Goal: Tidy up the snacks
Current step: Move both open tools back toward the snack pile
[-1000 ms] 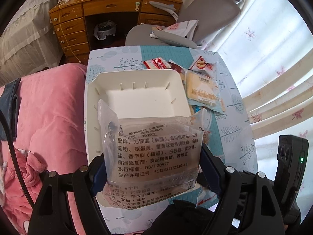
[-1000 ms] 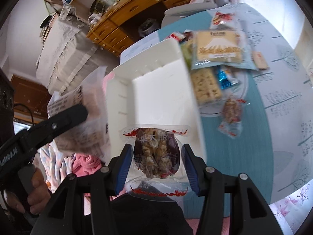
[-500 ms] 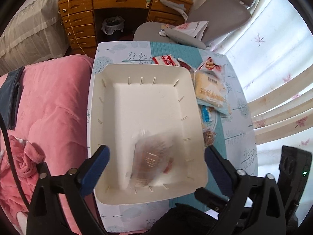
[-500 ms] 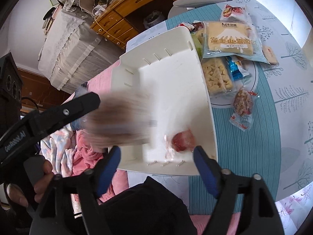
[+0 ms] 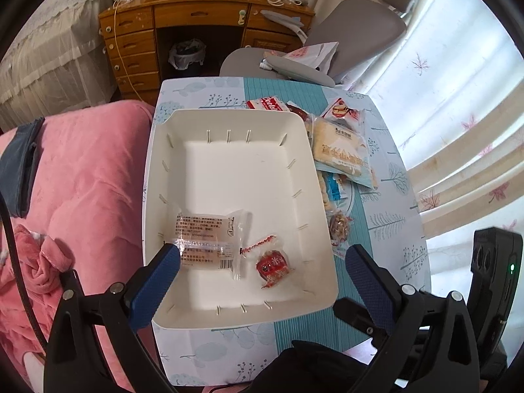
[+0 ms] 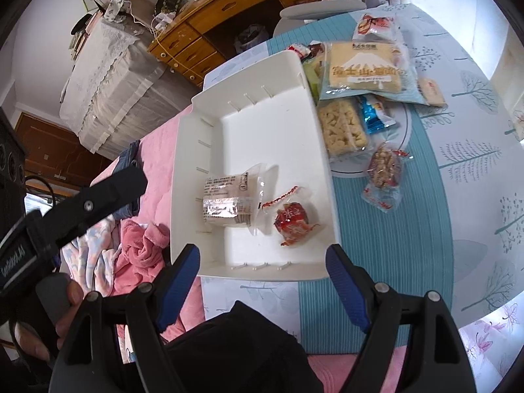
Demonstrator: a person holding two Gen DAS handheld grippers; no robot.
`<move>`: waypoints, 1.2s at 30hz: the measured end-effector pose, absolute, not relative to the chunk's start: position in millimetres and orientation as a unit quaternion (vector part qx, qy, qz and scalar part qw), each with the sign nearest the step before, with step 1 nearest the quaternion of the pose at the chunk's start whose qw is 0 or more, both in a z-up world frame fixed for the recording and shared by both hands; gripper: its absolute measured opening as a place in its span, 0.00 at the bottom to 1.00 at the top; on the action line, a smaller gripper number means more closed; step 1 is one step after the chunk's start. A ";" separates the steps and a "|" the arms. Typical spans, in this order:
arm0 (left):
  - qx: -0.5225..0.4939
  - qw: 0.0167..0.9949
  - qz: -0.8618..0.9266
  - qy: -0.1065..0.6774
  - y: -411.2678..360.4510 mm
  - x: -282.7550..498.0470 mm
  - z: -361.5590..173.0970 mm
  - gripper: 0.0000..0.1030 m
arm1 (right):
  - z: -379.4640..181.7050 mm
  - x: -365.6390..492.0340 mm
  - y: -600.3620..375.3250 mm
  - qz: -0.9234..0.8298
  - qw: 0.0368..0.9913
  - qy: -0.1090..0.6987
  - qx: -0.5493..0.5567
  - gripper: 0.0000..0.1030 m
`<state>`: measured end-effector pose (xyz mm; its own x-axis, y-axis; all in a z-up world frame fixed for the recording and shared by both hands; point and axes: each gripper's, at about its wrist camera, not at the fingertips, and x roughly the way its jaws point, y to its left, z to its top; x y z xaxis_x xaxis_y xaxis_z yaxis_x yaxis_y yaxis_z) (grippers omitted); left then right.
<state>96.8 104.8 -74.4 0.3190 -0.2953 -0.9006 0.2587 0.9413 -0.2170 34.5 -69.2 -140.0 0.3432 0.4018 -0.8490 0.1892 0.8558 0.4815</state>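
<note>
A white rectangular bin (image 5: 229, 177) (image 6: 262, 131) sits on the left part of the bench (image 5: 386, 226) (image 6: 458, 177), which wears a cloth printed with pale trees and teal bands. Two snacks lie in the bin's near end: a clear packet with printed text (image 5: 206, 239) (image 6: 229, 201) toward the left wall, and just beside it, on its right, a small red-wrapped snack (image 5: 273, 263) (image 6: 291, 221) with a crimped clear edge. The rest of the bin floor is bare.

The left hand-held gripper (image 5: 262, 262) hangs above the near end of the bin with its blue-padded jaws spread wide and nothing between them. The right hand-held gripper (image 6: 262, 262) hovers over the bin's near rim, equally wide apart and holding nothing.

Right of the bin, more snacks lie loose on the cloth: a large bread packet with a mountain picture (image 5: 340, 150) (image 6: 363, 68), a pale puffed-rice bar (image 6: 342, 127), a small blue sachet (image 6: 373, 116), a clear packet of nuts with red trim (image 5: 339, 227) (image 6: 383, 170), and a red-and-white packet (image 5: 267, 103) at the far edge.

A pink quilt (image 5: 85, 177) covers the bed on the bin's left. Beyond the bench stand a grey office chair (image 5: 353, 32), a wooden desk with drawers (image 5: 183, 23) (image 6: 203, 23) and a lined waste bin (image 5: 187, 54) beneath it. Sheer curtains (image 5: 452, 75) fill the right side.
</note>
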 end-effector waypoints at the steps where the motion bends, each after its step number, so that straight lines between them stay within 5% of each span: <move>1: -0.015 0.814 -0.169 0.556 103.5 93.5 -73.0 0.97 | -139.2 33.5 -71.5 0.067 0.779 0.568 0.258 0.78; 36: -0.192 0.809 -0.025 0.555 -57.4 14.7 -98.2 0.97 | -106.0 22.2 -249.7 0.173 0.836 0.519 0.042 0.78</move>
